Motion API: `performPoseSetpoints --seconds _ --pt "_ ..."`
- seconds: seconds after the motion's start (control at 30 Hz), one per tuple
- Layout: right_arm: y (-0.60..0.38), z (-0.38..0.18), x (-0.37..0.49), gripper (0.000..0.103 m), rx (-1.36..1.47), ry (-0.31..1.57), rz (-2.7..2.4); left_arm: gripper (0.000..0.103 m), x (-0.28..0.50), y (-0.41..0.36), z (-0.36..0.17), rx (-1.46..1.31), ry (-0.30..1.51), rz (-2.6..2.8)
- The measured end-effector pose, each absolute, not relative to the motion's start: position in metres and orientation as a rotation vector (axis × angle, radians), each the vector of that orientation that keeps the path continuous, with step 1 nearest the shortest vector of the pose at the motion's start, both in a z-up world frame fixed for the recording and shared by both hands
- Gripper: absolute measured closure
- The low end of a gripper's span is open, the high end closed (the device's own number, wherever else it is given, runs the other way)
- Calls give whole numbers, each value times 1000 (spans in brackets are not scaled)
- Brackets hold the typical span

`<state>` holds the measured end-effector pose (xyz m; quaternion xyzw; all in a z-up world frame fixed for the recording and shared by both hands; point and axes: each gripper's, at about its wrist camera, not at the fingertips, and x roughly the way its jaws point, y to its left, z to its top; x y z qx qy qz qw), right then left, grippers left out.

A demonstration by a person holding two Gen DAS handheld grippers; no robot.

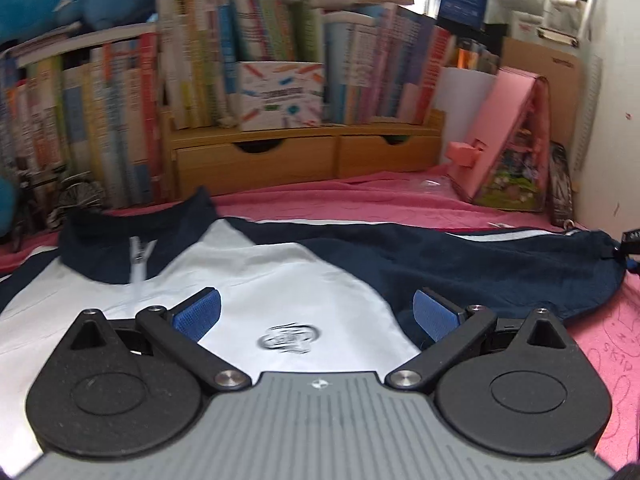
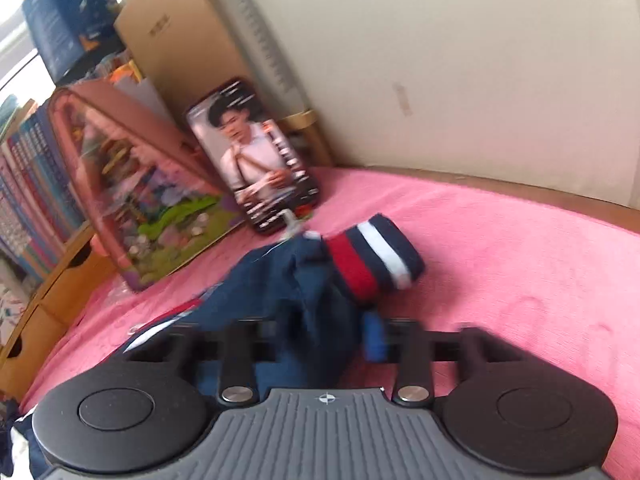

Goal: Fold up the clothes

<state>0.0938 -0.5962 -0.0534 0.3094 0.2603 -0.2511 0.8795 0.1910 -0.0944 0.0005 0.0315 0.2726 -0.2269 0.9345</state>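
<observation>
At the far left of the left wrist view, rows of books (image 1: 100,120) are standing on a shelf, and beside them a wooden drawer unit (image 1: 304,156) is sitting at the back of the pink blanket (image 1: 360,196). A navy and white jacket (image 1: 240,272) is lying spread flat on that blanket, collar toward the shelf, its navy sleeve (image 1: 500,264) stretching off to the right. The left gripper (image 1: 316,312) is hovering over the white chest panel with its blue pads (image 1: 198,314) standing wide apart and nothing between them. Further right, a pink triangular toy box (image 1: 508,148) is leaning near the wall. In the right wrist view, that toy box (image 2: 132,184) is showing at the left with a portrait card (image 2: 256,156) propped just beside it. The right gripper (image 2: 332,340) is pinching the navy sleeve (image 2: 288,292) with its jaws nearly closed on the bunched cloth, just behind the red, white and navy striped cuff (image 2: 376,260), which is sticking out past the fingers over the pink blanket (image 2: 520,260).
</observation>
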Motion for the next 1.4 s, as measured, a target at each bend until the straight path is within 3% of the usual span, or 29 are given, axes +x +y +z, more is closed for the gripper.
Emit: performPoseSetpoints --seconds 0.1,0.2,0.27,0.5,0.53,0.63,0.67,1.0,1.07,1.2,1.4 --pt "-583 -22 110 84 445 455 -472 0 196 -134 -8 100 574 -513" --pt "-556 19 97 84 177 154 -370 0 197 -159 -15 131 579 -543" --pt "-555 30 99 83 92 95 -386 0 199 -170 -20 146 594 -553" --pt "-605 -36 162 80 181 523 -526 0 206 -195 -44 221 664 -546" --pt "-602 -43 165 75 157 554 -549 0 206 -196 -47 229 674 -543" --pt "-597 -48 162 52 144 569 -589 0 210 -193 -48 201 689 -543" --pt "-595 -50 160 49 141 573 -600 0 209 -194 -48 206 688 -541" --pt "-566 -2 116 37 112 542 -516 0 209 -189 -42 214 698 -518" --pt "-550 7 99 30 71 522 -482 0 203 -176 -33 209 701 -505" --pt "-515 22 61 22 11 497 -391 0 174 -128 -9 182 677 -448" --pt "-434 19 -22 12 -36 523 -167 0 73 -8 16 112 596 -279"
